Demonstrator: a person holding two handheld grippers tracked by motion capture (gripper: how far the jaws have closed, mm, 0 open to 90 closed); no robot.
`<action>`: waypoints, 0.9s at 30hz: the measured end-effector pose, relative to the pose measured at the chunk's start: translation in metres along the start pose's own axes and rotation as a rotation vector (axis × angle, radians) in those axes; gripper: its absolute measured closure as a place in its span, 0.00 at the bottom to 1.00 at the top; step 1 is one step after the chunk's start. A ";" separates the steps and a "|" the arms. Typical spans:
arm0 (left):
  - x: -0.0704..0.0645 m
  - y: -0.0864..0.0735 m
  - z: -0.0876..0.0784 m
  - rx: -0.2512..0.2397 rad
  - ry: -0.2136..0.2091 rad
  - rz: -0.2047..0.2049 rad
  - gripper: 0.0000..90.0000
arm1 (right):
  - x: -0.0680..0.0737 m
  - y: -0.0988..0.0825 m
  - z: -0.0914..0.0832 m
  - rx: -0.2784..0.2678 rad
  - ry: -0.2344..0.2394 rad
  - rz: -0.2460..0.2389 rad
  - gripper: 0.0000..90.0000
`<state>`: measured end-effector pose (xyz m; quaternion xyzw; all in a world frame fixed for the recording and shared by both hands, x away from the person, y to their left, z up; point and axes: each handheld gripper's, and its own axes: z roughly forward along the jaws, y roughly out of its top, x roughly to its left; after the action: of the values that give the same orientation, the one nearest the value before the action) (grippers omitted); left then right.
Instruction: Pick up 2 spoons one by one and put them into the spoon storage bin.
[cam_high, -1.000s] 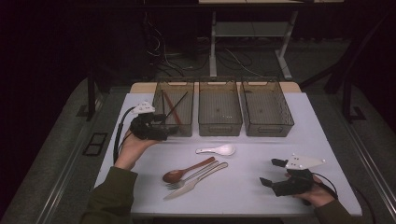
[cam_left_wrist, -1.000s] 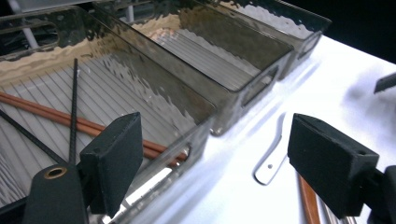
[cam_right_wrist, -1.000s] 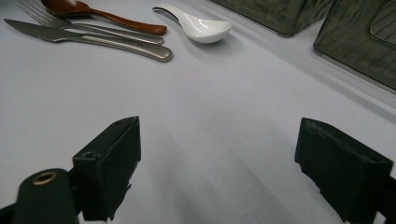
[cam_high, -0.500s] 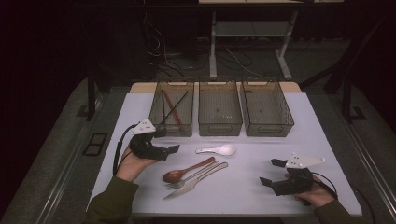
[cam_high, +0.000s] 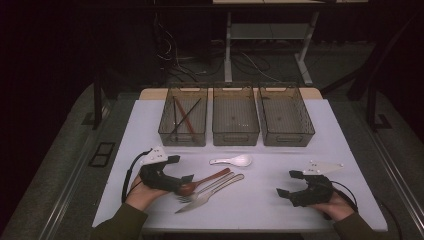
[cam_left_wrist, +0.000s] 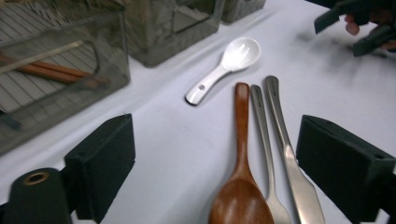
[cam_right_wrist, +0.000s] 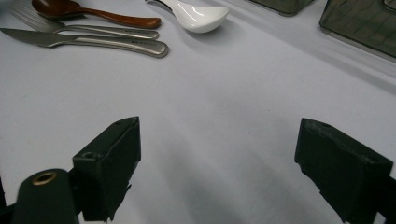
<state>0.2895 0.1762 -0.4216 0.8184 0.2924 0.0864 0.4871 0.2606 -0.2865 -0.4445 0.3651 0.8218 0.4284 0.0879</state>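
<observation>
A brown wooden spoon, a steel fork and a steel knife lie side by side near the table's front. A white ceramic spoon lies just beyond them. My left gripper sits low at the wooden spoon's bowl. Its jaws have just been opening and stand wide, with the bowl and the fork's head between them and no pad touching. My right gripper rests open over bare table at the front right.
Three smoky clear bins stand in a row at the back: the left bin holds chopsticks, the middle bin and the right bin look bare. The white table top ends near both hands.
My left gripper has come from beside the left bin toward the near edge and down to the wooden spoon's bowl. The right gripper has stayed put.
</observation>
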 end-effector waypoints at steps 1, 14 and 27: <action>-0.001 -0.002 0.000 0.002 -0.001 0.000 0.09 | 0.000 0.001 0.000 0.003 -0.001 -0.003 0.16; -0.006 -0.012 0.000 0.009 -0.001 0.006 0.00 | 0.002 0.016 0.006 0.006 -0.006 -0.017 0.15; -0.006 -0.014 0.005 0.045 -0.015 -0.003 0.00 | 0.000 0.041 0.027 0.002 0.040 -0.017 0.15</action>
<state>0.2811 0.1737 -0.4356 0.8292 0.2919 0.0728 0.4710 0.2942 -0.2541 -0.4300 0.3497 0.8270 0.4339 0.0746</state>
